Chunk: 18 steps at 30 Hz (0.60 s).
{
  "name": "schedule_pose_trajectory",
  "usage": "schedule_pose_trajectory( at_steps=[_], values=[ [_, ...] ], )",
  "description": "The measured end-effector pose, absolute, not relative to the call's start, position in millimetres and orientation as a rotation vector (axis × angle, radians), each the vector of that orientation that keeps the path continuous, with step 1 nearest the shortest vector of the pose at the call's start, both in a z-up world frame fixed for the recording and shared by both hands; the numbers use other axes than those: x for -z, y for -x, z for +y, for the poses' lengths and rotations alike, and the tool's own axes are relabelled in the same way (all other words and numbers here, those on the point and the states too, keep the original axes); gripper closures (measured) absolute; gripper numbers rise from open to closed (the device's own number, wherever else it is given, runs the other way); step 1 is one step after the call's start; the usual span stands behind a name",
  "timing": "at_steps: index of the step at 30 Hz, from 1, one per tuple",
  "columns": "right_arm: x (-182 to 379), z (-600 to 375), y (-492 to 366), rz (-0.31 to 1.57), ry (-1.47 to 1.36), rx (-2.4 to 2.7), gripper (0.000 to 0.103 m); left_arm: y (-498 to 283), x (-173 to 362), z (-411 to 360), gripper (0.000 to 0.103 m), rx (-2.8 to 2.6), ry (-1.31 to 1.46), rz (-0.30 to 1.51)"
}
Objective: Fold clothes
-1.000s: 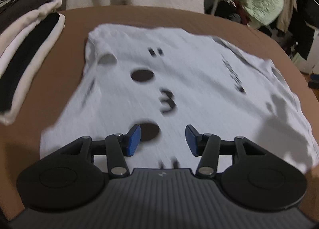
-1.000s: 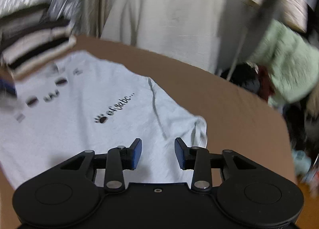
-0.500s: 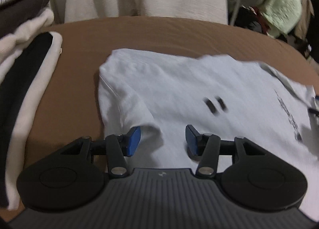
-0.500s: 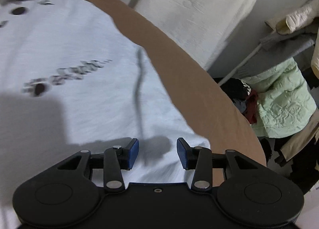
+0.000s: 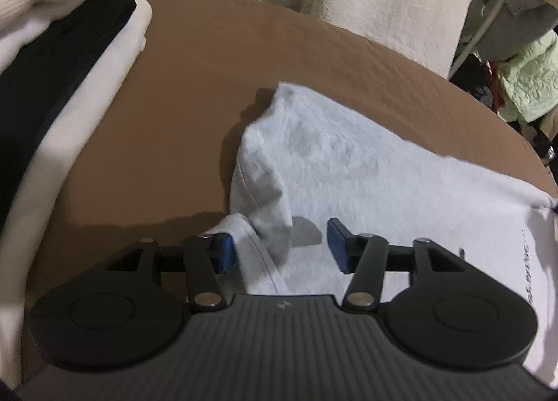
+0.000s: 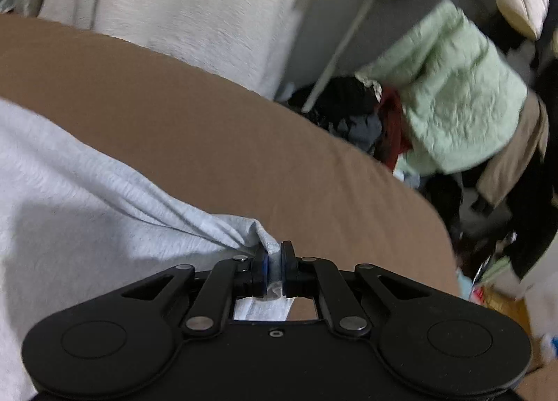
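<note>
The white shirt [image 5: 366, 184] lies on the brown desk [image 5: 181, 94]. The right gripper [image 6: 274, 263] has its jaws clamped on a shirt corner — the left gripper [image 5: 279, 249] straddles a sleeve, jaws opening, unpinched.

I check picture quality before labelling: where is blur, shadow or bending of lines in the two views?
Left wrist view: mostly sharp; the left gripper throws a dark shadow on the brown table; the table edge bends from the fisheye. Right wrist view: the green jacket and background are smeared by motion; the shirt looks soft.
</note>
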State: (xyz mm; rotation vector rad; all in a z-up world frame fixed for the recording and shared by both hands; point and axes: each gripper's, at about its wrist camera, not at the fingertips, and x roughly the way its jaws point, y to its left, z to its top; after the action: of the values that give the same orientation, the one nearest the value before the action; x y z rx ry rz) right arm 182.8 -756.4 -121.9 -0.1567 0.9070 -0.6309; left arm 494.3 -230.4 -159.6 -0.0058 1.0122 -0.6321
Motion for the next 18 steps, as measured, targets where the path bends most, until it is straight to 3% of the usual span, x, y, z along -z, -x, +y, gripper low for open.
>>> schedule_pose_trajectory(
  at_steps=[6, 10, 12, 18],
  values=[
    [136, -761, -188, 0.938, 0.145, 0.654, 0.095, -482, 138, -232, 0.047, 0.547, -0.173, 1.071],
    [133, -762, -199, 0.96, 0.187, 0.696, 0.094, -482, 103, -228, 0.047, 0.668, -0.096, 1.031],
    [130, -765, -203, 0.953, 0.185, 0.755, 0.085, -494, 102, -228, 0.046, 0.714, -0.016, 1.038],
    [116, -786, -182, 0.918, 0.026, 0.869, 0.085, -515, 120, -223, 0.044, 0.693, 0.161, 1.149]
  ],
)
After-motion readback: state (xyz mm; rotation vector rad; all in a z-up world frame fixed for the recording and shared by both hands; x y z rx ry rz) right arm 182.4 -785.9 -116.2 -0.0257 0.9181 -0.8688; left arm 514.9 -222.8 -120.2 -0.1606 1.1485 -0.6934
